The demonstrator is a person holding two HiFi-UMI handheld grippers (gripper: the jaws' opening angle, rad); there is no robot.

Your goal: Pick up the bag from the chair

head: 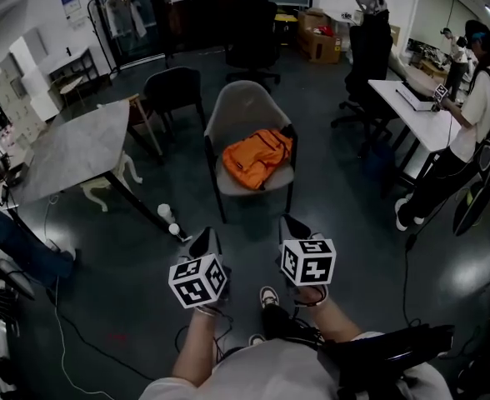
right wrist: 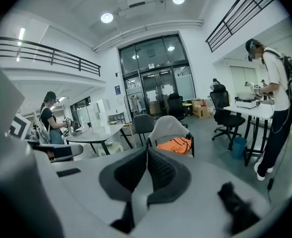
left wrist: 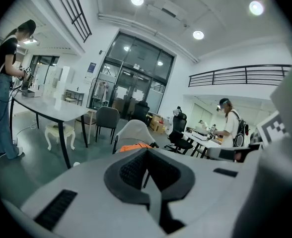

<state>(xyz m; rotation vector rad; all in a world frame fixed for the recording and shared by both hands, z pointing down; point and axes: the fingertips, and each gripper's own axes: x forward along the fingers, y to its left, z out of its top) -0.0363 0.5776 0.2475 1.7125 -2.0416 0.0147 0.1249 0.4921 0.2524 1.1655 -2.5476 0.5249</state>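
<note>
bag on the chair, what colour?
Orange. The bag lies on the grey chair; the head view shows it best.

open floor [head: 245,232] lies before the chair [head: 249,119]; a grey table [head: 74,148] crowds its left.

support: grey chair [head: 247,111] | on seat: orange bag [head: 257,158] | under chair: dark floor [head: 128,261]

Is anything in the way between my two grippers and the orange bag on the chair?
Nothing visible. Only bare floor lies between the left gripper, the right gripper and the chair, and the orange bag lies uncovered on the seat.
</note>
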